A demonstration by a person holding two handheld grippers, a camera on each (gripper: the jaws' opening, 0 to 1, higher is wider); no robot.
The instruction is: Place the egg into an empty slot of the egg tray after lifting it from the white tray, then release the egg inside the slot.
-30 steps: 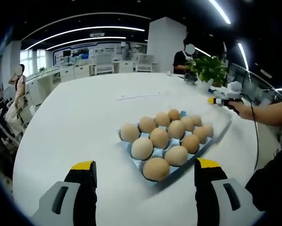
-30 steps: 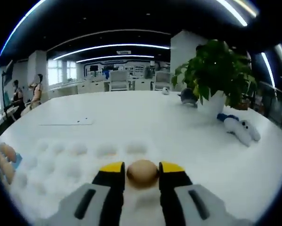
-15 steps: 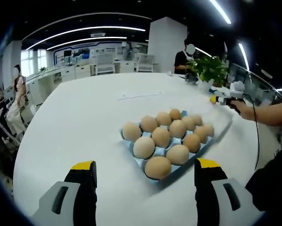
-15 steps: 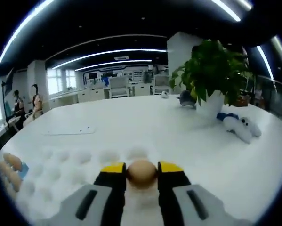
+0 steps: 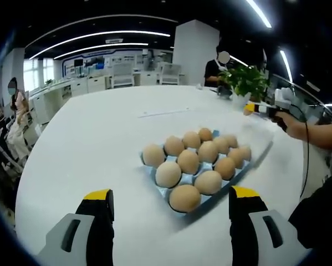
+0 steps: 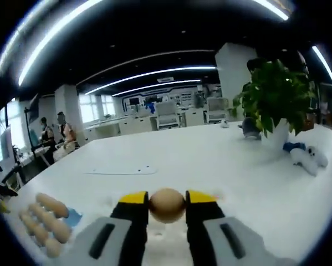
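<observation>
The blue egg tray (image 5: 162, 192) lies on the white table with several brown eggs (image 5: 188, 162) in it. My left gripper (image 5: 171, 213) hovers open just short of it, nothing between its jaws. Beside the egg tray to the right lies the white tray (image 5: 258, 136). Above that one a hand holds my right gripper (image 5: 259, 109). In the right gripper view, my right gripper (image 6: 167, 199) is shut on a brown egg (image 6: 167, 207) held clear of the table. The egg tray (image 6: 73, 217) with its eggs (image 6: 44, 224) lies low at the left there.
A potted plant (image 6: 276, 105) and a white plush toy (image 6: 305, 158) stand at the right of the table. A flat paper sheet (image 6: 121, 170) lies farther back. People stand at the room's left side (image 6: 63, 133), and another one behind the plant (image 5: 215, 69).
My right gripper has risen with the egg and turned left, bringing the egg tray further into its view. The left gripper has stayed put.
</observation>
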